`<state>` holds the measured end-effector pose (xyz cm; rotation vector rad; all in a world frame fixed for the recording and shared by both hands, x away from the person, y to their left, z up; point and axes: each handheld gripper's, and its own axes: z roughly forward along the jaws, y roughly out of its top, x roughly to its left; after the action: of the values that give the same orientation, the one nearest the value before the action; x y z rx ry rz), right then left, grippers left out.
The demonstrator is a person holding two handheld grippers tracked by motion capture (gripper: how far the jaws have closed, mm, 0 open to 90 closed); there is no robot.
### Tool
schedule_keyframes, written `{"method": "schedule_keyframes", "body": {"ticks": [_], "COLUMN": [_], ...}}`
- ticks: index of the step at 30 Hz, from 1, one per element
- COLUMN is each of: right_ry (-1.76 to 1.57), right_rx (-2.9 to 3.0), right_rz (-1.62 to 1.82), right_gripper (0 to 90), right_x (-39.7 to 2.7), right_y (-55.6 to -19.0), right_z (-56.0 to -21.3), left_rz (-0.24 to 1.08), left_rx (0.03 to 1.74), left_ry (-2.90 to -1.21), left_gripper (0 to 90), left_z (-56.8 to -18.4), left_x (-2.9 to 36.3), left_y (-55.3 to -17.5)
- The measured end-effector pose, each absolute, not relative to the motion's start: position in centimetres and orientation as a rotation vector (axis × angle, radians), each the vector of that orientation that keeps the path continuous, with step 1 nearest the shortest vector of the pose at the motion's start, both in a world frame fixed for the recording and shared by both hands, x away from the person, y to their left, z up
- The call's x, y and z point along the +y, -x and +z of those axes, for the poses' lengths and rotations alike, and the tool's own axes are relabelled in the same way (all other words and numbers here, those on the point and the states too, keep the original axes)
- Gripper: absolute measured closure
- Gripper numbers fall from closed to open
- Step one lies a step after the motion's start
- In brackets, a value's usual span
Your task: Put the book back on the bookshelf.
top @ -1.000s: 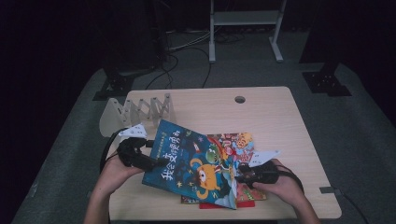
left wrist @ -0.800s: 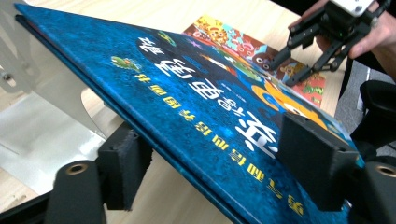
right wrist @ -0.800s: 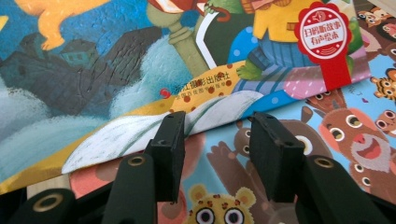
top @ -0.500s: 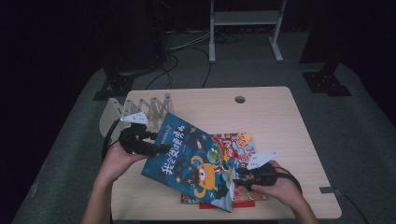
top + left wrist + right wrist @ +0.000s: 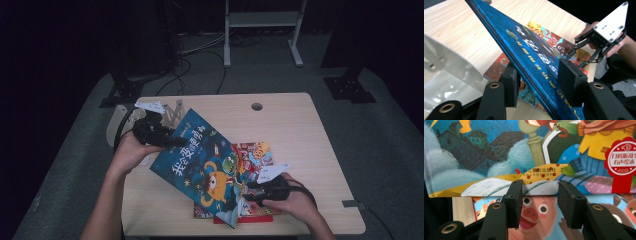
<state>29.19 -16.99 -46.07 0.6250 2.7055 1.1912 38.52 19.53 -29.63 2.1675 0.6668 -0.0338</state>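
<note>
Lifting a blue picture book (image 5: 202,160) off a stack of books (image 5: 252,155) on the worktop (image 5: 295,125): it sits tilted, far edge high. Left gripper (image 5: 162,135) has just been narrowing its fingers (image 5: 571,83) across the spine edge, book between them. Right gripper (image 5: 260,192) sits at the low corner, fingers (image 5: 515,200) as narrow as they go, hold unclear. Hardcover looks stiff, glossy, likely slippery; best taken at the edges.

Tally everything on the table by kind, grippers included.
Books: 3 (blue book lifted at a tilt, picture book and what looks like a red book flat beneath)
Grippers: 2 (left gripper, right gripper)
White rack: 1
Total: 6
</note>
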Motion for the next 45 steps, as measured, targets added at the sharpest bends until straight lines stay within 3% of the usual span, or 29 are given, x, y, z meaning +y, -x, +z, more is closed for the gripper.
{"method": "schedule_keyframes", "body": {"ticks": [11,19,45], "right_ry": [-0.652,-0.725,-1.23], "right_rx": [2.663,2.604,2.154], "right_rz": [1.212,1.232,1.103], "right_gripper": [54.4,49.0,39.0], "right_x": [-15.4,-16.4,-27.3], "right_y": [-29.4,-30.2,-34.3], "right_z": [-46.3,-46.7,-47.8], "left_rz": [-0.075,-0.103,-0.027], "left_rx": [0.648,0.635,0.57], "left_ry": [-2.21,-2.251,-2.401], "left_gripper": [62.8,65.9,75.8], "left_z": [-27.4,-26.1,-20.4], "left_x": [18.5,17.3,13.3], "left_y": [-40.9,-42.1,-42.4]}}
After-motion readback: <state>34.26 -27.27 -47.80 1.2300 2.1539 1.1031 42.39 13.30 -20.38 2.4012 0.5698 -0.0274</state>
